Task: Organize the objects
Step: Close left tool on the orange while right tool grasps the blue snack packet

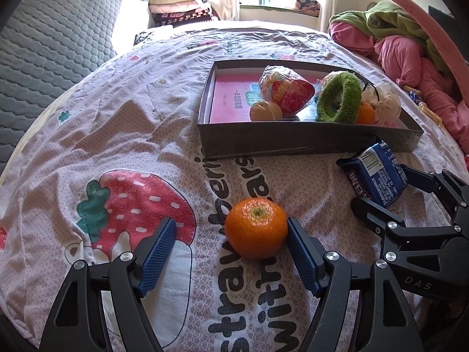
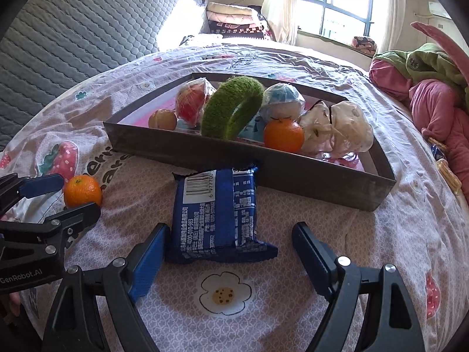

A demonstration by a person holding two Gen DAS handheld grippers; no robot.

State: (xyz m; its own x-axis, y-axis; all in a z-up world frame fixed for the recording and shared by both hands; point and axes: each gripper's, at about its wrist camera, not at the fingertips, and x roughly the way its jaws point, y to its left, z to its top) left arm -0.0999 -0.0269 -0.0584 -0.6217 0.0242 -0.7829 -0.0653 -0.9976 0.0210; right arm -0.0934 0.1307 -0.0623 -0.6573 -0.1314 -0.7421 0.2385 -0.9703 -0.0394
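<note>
A loose orange [image 1: 256,228] lies on the strawberry-print bedsheet. My left gripper [image 1: 231,234] is open around it; the right pad touches it, the left pad stands apart. The orange also shows in the right wrist view [image 2: 82,190]. A blue snack packet [image 2: 218,215] lies flat against the front wall of a dark shallow box [image 2: 263,173]. My right gripper [image 2: 231,240] is open, its pads on either side of the packet's near end. The box holds a green fuzzy ring [image 2: 231,102], another orange [image 2: 283,135], a small brown ball [image 2: 162,120] and wrapped items.
A pile of pink and green clothes [image 2: 433,94] lies at the right edge of the bed. A grey quilted headboard [image 1: 58,38] stands on the left. Folded blankets [image 1: 178,8] are stacked at the far end under the window. Small wrapped snacks [image 2: 445,170] lie right of the box.
</note>
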